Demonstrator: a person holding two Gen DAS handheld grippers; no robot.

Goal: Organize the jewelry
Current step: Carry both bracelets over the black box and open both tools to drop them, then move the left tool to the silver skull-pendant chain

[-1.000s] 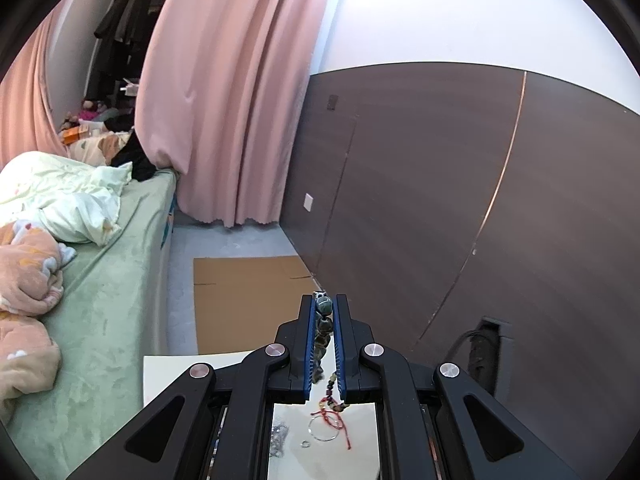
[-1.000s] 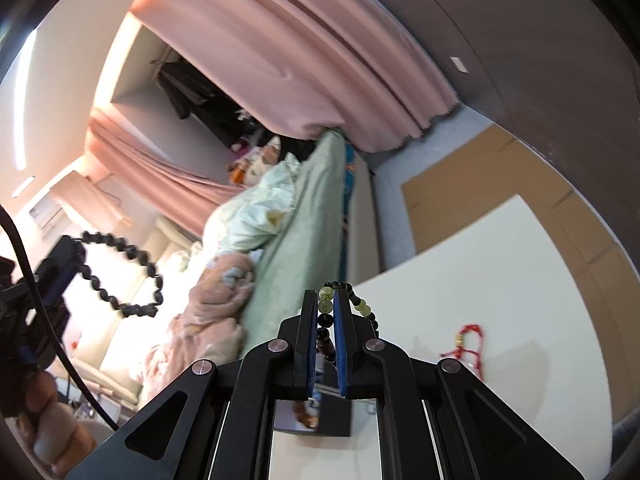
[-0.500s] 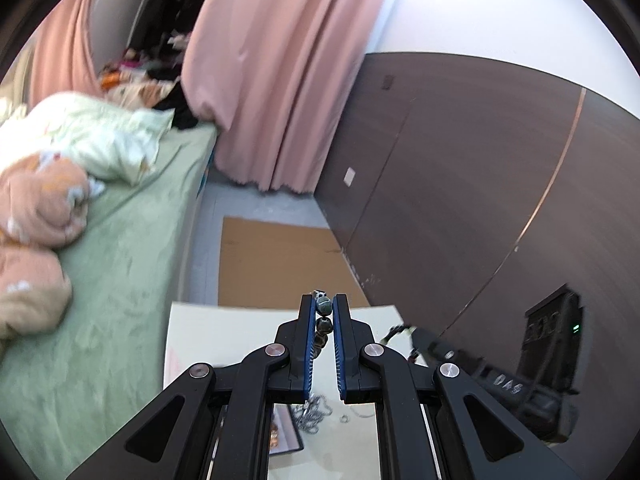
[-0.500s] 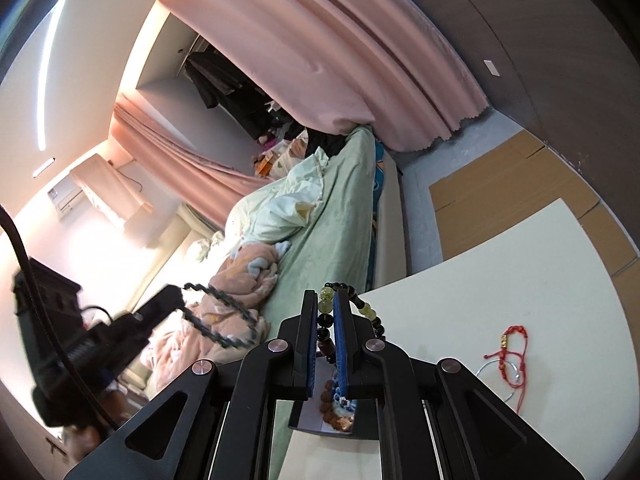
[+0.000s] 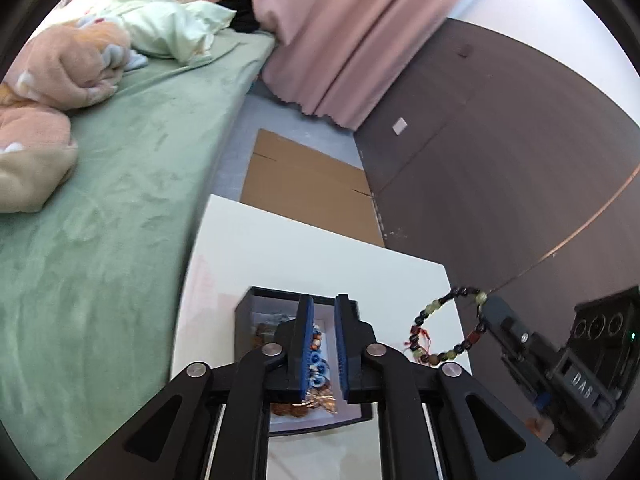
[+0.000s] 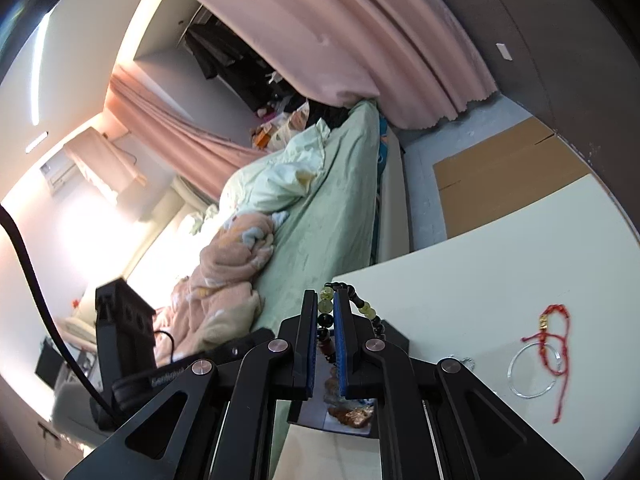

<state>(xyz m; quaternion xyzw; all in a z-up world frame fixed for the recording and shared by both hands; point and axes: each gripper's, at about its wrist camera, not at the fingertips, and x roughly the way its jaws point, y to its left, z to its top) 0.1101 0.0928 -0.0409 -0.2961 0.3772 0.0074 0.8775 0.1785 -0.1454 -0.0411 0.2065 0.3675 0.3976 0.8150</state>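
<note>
Left gripper (image 5: pixel 322 344) has just been opening over the box (image 5: pixel 256 308), nothing between its fingers; right gripper (image 6: pixel 325 336) pinches the bracelet (image 6: pixel 326 298), waiting beside the box.

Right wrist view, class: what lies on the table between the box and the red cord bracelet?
A clear bangle, overlapped by the red cord bracelet, and a small silvery chain; otherwise bare table.

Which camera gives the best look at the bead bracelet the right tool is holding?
The left wrist view. There the bead bracelet hangs as a full loop from the right tool, above the white table's edge. In the right wrist view only a few beads show, clamped between the tool's fingers.
</note>
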